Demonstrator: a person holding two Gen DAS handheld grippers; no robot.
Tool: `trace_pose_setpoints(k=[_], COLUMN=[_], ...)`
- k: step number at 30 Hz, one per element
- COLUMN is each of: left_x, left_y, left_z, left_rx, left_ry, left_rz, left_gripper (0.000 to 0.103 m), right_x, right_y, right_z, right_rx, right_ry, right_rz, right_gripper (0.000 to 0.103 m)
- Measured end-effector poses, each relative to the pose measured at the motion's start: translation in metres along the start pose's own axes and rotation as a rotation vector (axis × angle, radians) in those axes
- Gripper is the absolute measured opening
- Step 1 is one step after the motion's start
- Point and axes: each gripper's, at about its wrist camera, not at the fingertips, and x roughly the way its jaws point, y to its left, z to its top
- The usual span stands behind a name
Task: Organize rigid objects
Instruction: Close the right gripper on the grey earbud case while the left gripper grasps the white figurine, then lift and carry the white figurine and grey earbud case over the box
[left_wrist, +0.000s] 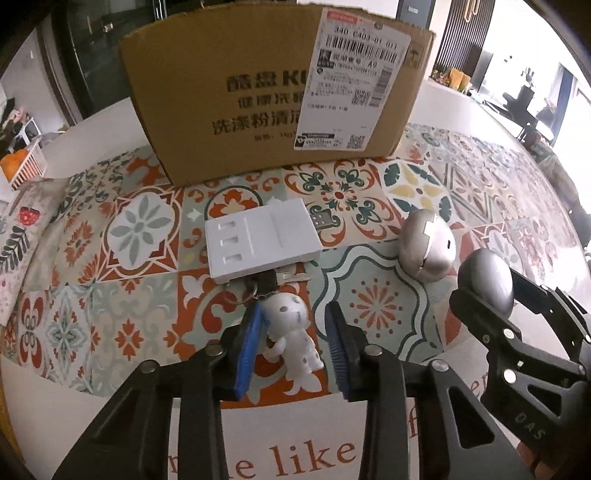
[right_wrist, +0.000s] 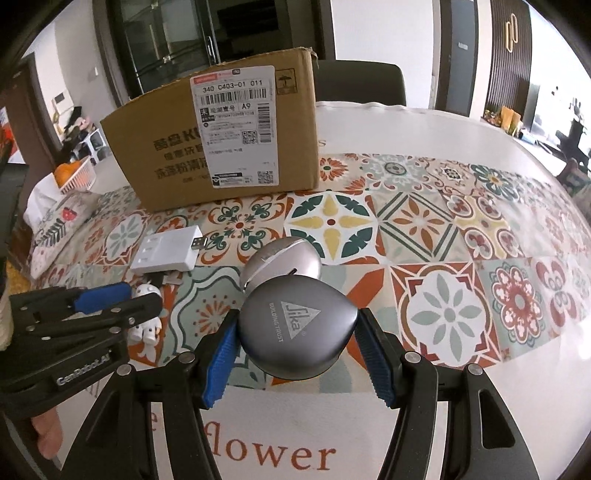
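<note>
- Through the left wrist camera we see our left gripper (left_wrist: 295, 343) spread wide around a small white figurine keychain (left_wrist: 291, 339) lying on the patterned tablecloth (left_wrist: 369, 310); only the left pad touches it. Beyond lie a flat white USB hub (left_wrist: 262, 240) and a silver egg-shaped case (left_wrist: 428, 249). The brown cardboard box (left_wrist: 236, 99) stands behind; we cannot see inside.
- Through the right wrist camera, our right gripper (right_wrist: 297, 347) clamps a dark grey rounded case (right_wrist: 295, 328).
</note>
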Motion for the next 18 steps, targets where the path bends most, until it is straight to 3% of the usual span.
trace_pose_setpoints(k=[8,18], left_x=[0.016,0.002], left_y=[-0.001,0.001], left_z=[0.001,-0.003], left_rx=[0.002,0.01], left_ry=[0.045,-0.005], left_rz=[0.005,-0.039], left_gripper=[0.029,0.028], right_x=[0.007,0.004], right_y=[-0.003,0.001], right_z=[-0.001,0.0], right_rx=[0.031,0.038], right_ry=[0.013,0.017], right_rz=[0.018,0.031], right_gripper=[0.062,0.062])
